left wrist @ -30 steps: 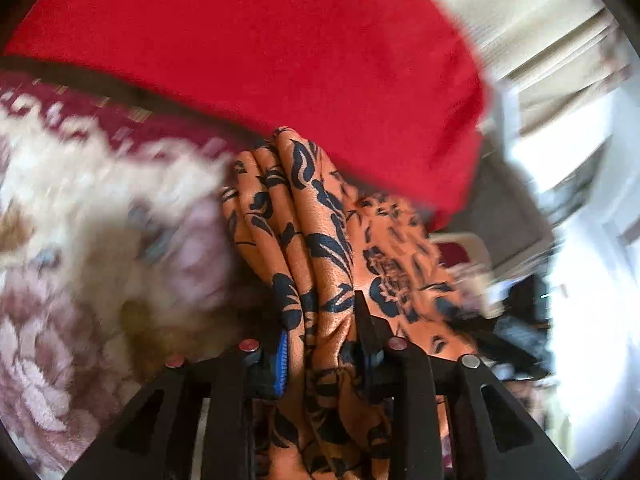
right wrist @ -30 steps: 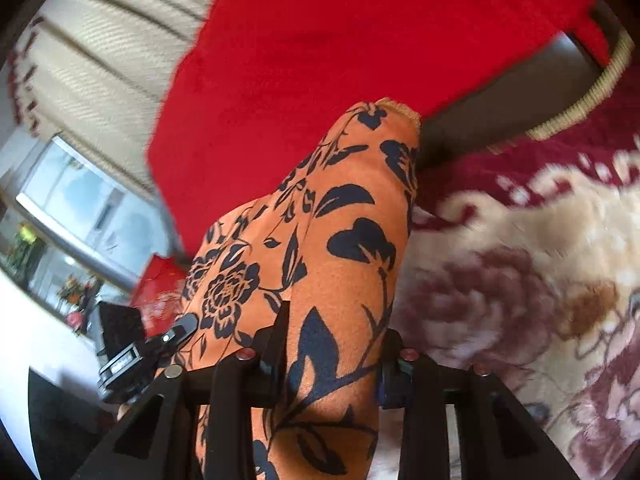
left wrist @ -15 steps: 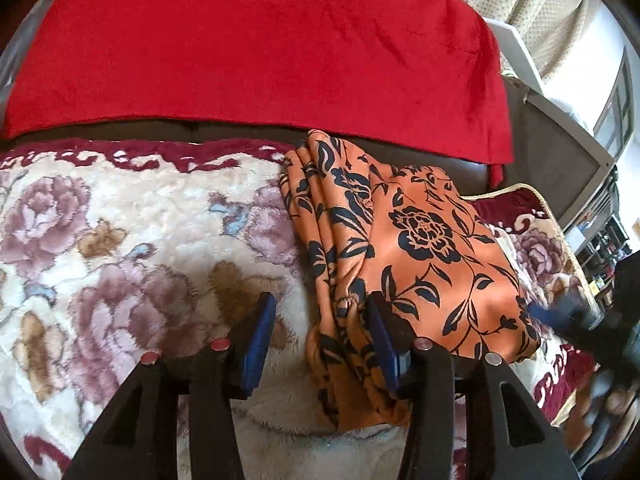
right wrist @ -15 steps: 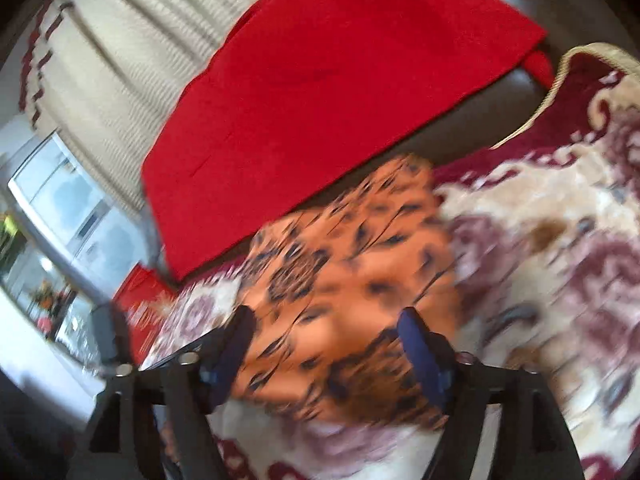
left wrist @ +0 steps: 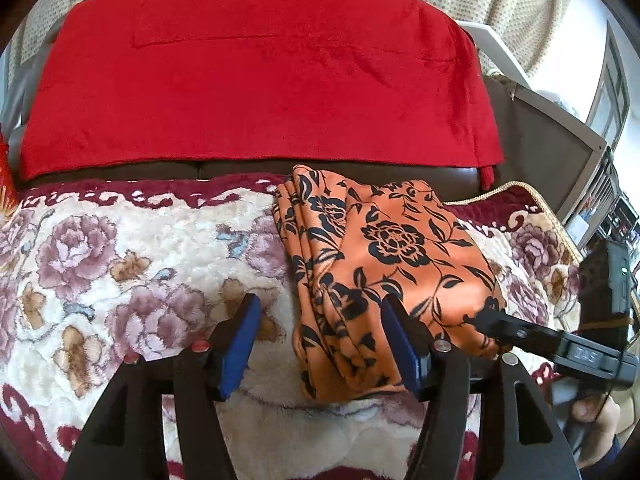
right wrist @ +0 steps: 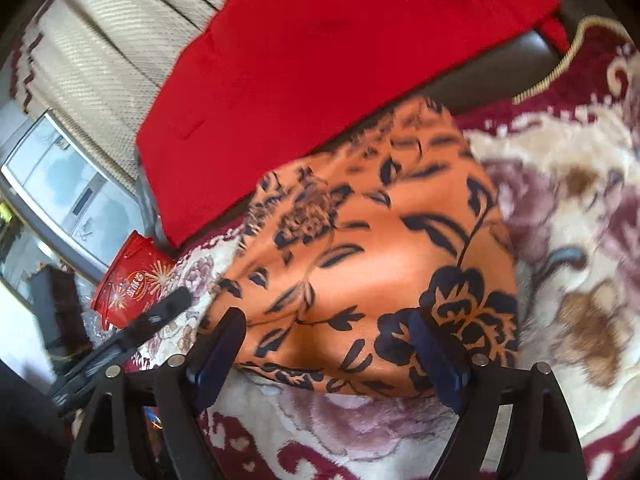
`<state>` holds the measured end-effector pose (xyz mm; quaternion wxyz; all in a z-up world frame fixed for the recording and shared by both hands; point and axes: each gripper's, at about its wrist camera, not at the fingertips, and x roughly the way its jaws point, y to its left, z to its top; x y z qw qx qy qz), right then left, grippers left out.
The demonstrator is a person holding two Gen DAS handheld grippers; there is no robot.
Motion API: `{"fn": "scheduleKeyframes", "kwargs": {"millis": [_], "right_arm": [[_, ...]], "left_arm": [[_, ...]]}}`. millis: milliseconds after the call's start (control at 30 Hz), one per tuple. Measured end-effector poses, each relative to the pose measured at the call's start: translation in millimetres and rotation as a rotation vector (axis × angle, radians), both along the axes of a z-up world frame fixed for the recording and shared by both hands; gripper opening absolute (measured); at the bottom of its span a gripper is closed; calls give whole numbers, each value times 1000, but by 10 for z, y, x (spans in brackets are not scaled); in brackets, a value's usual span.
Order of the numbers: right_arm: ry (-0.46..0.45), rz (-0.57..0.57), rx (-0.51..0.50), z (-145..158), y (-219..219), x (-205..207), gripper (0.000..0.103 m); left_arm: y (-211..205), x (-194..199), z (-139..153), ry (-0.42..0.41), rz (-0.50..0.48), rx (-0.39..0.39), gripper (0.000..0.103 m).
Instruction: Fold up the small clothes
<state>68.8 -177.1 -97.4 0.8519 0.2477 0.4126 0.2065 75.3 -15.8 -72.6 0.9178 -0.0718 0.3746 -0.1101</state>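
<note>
i see the folded orange garment with black floral print (left wrist: 384,280) lying on the floral plush blanket (left wrist: 132,264), toward the blanket's back edge and nearer its right end, its far end touching the dark sofa back (left wrist: 240,168). a red cloth (left wrist: 256,64) drapes over that sofa back above it. the garment's stacked folds show along its left side in the left wrist view.

my left gripper (left wrist: 320,344) has just been opening; its blue-padded jaws stand spread, and the near left corner of the garment lies between them without either pad pressing on it. the left pad sits over bare blanket, the right pad over the garment's near part.

my right gripper (right wrist: 332,354) stands spread wide as well, its jaws having just been opening, with the garment's near edge lying loose between them in a somewhat blurred view. its black fingers reach to the garment's right side in the left wrist view (left wrist: 504,328), with part of a hand (left wrist: 596,412) behind it.

a red printed container (right wrist: 132,280) sits past the blanket's left end, beside the cream curtain (right wrist: 100,52).
</note>
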Motion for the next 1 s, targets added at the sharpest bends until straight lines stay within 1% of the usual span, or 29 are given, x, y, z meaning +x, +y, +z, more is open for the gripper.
{"fn": "scheduleKeyframes", "kwargs": {"millis": [67,100,167,200,233,267,300,333,367,467,500,533,600,667,733,767,800,867,900,933,1000], "right_arm": [[6,-9,3,-31,21,41,86],[0,-5,12,0,30,42,86],[-5,11,23,38,48,55,86],[-6,15,23,45,52,53,86],[-4,16,22,42,51,50,86],[-1,17,23,37,40,46,86],[1,14,27,37,24,36,86],[-1,12,31,49,5,19,86],[-6,11,33,65,-13,-3,87],[-37,-6,22,172,-112,-84,87],[-47,-12,20,212,-149,-82,87],[-50,-14,20,239,-181,-47,87],[-40,-35,15,277,-235,75,87],[-12,-16,49,282,-248,268,87],[32,1,87,232,-258,466,87],[50,-16,76,188,-274,557,87],[70,-33,58,144,-293,614,86],[92,-39,85,79,-322,630,87],[82,-34,101,78,-331,594,87],[73,-30,97,84,-326,566,87],[68,-21,86,84,-318,510,87]], "left_arm": [[-14,-60,31,-12,12,-16,70],[-28,-80,26,-20,15,-26,75],[-102,-79,-59,-15,-2,-23,77],[-171,-26,-186,22,-20,10,77],[-212,31,-307,60,-21,39,73],[-198,127,-520,125,-8,50,69],[-159,166,-615,159,-4,25,68],[-76,189,-696,182,6,-35,70],[-20,179,-701,172,11,-67,70],[-27,145,-640,147,-10,-28,70],[-27,143,-636,149,-10,-27,70],[-16,140,-629,159,-3,-36,70],[-21,110,-606,156,0,-31,70],[-19,77,-556,150,0,-12,69],[-1,58,-459,149,-2,-35,69],[51,69,-356,135,2,-73,69],[80,81,-285,121,3,-95,69],[159,213,-132,85,10,-123,69],[174,295,-105,78,15,-112,69],[177,391,-98,76,16,-94,69],[142,678,-145,110,4,-76,69]]}}
